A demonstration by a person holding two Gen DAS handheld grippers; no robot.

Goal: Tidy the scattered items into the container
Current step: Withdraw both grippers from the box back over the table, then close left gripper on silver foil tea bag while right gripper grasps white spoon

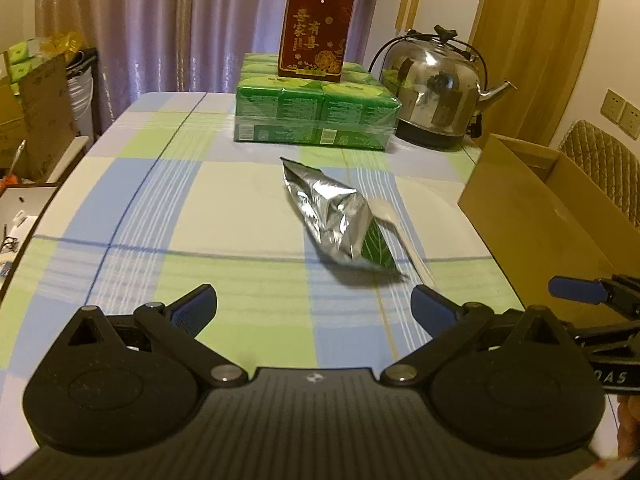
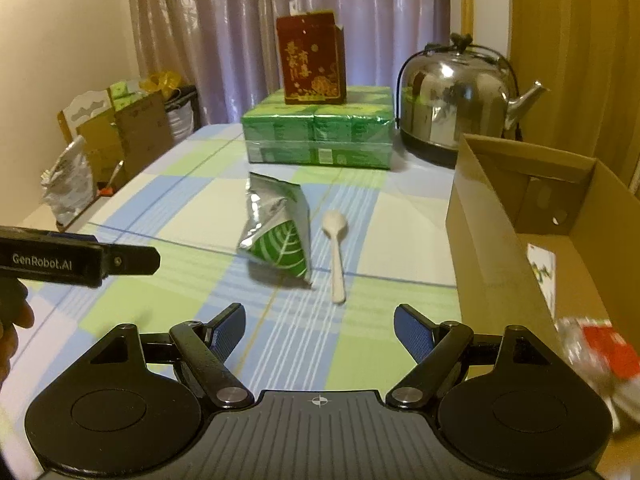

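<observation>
Checked tablecloth in blue, green, white; shiny steel kettle behind. Crinkled foil pouch with green leaf print lies mid-table, white plastic spoon just beside, both outside open cardboard box at right. Left gripper and right gripper hover low, blue-padded fingers spread wide, empty.

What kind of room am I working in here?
Most likely a home dining room: a table under a checked tablecloth, a steel kettle, curtains behind, and a padded chair beside the cardboard box.
</observation>
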